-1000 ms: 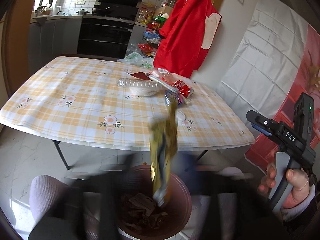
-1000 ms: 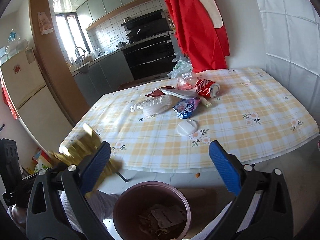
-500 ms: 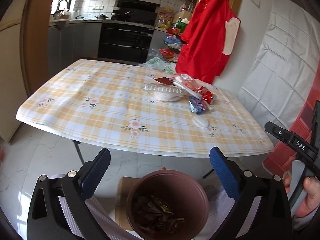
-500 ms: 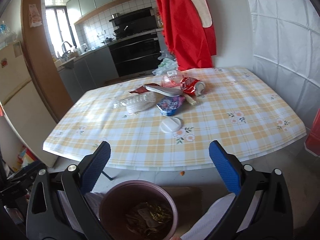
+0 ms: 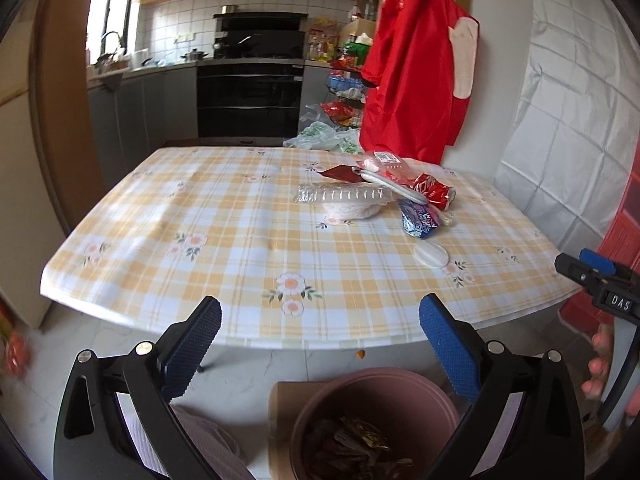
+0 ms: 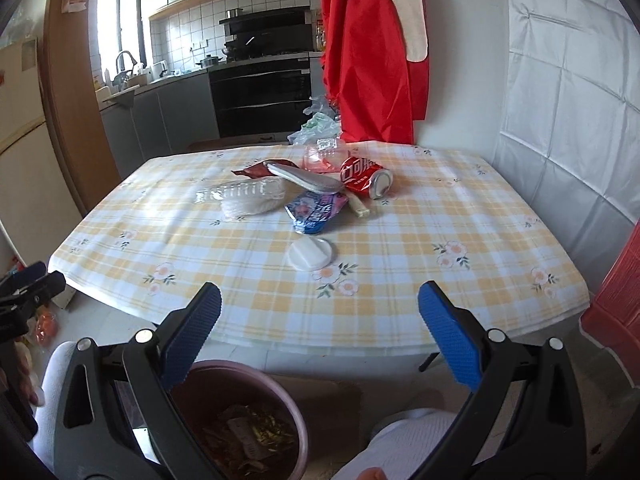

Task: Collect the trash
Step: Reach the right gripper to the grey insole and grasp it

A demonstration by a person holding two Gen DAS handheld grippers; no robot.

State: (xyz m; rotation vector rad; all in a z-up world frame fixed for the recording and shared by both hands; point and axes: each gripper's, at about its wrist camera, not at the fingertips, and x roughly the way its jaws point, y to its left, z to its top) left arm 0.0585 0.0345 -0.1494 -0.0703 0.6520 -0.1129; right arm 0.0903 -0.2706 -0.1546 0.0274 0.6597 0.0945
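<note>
A pile of trash lies on the far right part of the checked table (image 5: 224, 232): a crushed red can (image 6: 366, 177), a blue snack wrapper (image 6: 316, 210), a clear plastic tray (image 6: 244, 196), a grey insole (image 6: 304, 178) and a white round lid (image 6: 312, 255). The same pile shows in the left wrist view, with the can (image 5: 434, 192) and lid (image 5: 432, 255). A pink bin (image 5: 376, 420) holding wrappers stands on the floor below both grippers, also in the right wrist view (image 6: 244, 420). My left gripper (image 5: 320, 344) is open and empty above the bin. My right gripper (image 6: 320, 340) is open and empty.
A red apron (image 6: 372, 52) hangs on the wall behind the table. A kitchen counter with an oven (image 5: 250, 96) stands at the back. A red crate (image 6: 616, 304) is at the right of the table. Cardboard (image 6: 332, 400) lies under the bin.
A gold wrapper left my left gripper and dropped into the bin. Both grippers have since risen and moved closer to the table, both open.
</note>
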